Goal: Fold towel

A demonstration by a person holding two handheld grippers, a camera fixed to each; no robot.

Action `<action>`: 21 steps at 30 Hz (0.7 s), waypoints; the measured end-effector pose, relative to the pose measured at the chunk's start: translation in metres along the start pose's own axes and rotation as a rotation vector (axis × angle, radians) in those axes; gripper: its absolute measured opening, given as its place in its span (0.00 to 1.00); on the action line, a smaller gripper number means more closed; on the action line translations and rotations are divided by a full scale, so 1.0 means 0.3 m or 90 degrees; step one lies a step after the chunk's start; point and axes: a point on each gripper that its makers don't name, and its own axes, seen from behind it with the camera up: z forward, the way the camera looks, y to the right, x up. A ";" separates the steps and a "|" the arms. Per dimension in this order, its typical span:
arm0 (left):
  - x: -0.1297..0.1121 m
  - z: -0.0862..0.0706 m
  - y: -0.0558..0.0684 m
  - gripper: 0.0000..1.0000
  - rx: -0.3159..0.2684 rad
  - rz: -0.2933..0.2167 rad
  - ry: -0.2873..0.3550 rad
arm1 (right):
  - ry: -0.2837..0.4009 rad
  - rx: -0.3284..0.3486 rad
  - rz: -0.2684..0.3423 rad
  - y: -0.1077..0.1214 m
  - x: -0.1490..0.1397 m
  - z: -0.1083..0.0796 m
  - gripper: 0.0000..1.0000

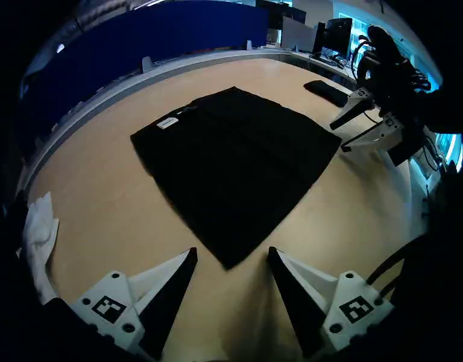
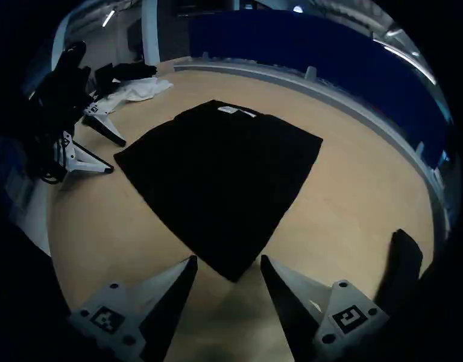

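Wooden tabletop (image 1: 111,199) is spreading across the left gripper view, black towel (image 1: 237,169) lying flat on it, left gripper (image 1: 231,252) hovering with jaws apart at its near corner. Over to the right gripper view: right gripper (image 2: 228,258) is hanging spread and empty at another corner.

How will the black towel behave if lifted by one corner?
The black towel lies flat with soft creases on the table, so it will probably hang floppy from that corner. It looks thin, so likely light. Pushed, it may bunch up rather than slide.
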 end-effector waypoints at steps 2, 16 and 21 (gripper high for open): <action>-0.002 0.000 -0.001 0.84 0.002 -0.002 0.000 | -0.003 -0.002 0.005 0.002 -0.011 0.004 0.77; -0.007 -0.001 0.010 0.63 0.007 0.002 -0.008 | -0.007 -0.013 0.018 0.014 -0.022 0.000 0.54; -0.006 0.004 0.025 0.53 0.006 0.005 -0.012 | -0.010 -0.009 0.013 0.008 -0.021 -0.003 0.38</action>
